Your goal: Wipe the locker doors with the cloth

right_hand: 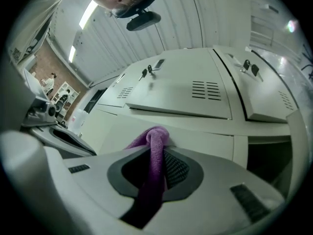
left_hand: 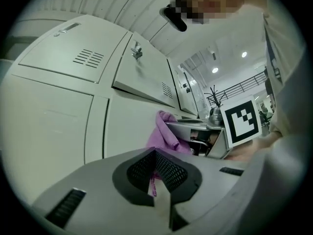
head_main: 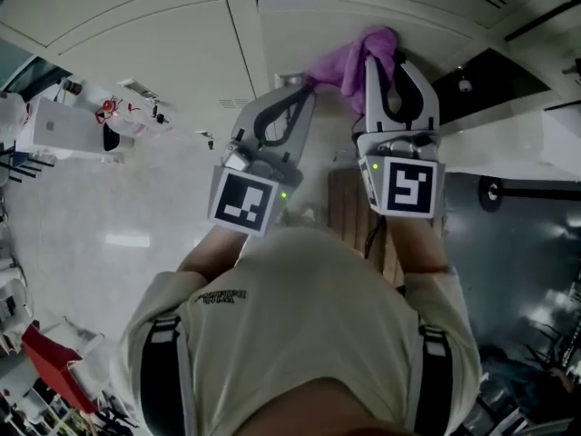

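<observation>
Pale locker doors (head_main: 154, 53) fill the space ahead of both tongs, with vented, keyed doors farther beyond their tips. Behind the tongs is the person's beige-clad torso (head_main: 300, 325). The right tongs (head_main: 390, 66) are raised to the door face and pinch a thick fold of the purple cloth (head_main: 363, 57). It bulges past their tips in a bunch that lies against the flat panel. Just beside them, the left tongs (head_main: 304, 94) are pressed together, with only a thin purple edge of the cloth caught between their pads. The cloth spans the gap between the two tips.
</observation>
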{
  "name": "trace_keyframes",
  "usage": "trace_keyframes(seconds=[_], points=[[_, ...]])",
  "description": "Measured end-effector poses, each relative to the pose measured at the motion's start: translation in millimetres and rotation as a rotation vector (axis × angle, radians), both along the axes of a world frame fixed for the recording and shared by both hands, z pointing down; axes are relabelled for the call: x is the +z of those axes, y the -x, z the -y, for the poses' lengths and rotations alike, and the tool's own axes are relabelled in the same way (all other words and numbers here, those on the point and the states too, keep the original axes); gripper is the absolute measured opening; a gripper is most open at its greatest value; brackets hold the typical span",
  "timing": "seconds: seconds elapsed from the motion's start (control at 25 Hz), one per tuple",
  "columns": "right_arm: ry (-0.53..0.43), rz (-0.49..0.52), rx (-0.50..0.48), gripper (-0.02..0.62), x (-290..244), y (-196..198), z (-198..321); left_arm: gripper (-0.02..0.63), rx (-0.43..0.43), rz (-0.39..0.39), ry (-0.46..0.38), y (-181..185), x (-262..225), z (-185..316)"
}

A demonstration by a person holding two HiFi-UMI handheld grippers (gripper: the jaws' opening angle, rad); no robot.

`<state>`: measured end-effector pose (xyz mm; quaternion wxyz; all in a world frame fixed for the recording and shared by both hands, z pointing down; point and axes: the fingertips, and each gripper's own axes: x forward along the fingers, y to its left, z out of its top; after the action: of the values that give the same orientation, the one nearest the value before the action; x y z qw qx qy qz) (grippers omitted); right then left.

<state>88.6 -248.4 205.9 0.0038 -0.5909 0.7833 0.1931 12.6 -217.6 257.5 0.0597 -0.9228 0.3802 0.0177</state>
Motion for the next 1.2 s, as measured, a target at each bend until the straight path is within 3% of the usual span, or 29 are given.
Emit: trace_keyframes(seconds=[0.32,0.6,0.96,1.2], points=[[-0.002,0.02,0.144,0.054,5,-55,-2,0.002,0.107,0.008,0.01,-42,4,0],[0.018,0.028,0.187,0.054,9,-73,-2,0.002,0.134,0.015,0.023,-56,8,4],[-0.033,0.039,0.038,0.054,-6,-21,-28,0.002,0.057,0.017,0.028,-23,15,-1],[0.006,0.041,-0.098,0.054,13,29,-28,0.002,-0.037,0.036,0.053,14,26,-6]])
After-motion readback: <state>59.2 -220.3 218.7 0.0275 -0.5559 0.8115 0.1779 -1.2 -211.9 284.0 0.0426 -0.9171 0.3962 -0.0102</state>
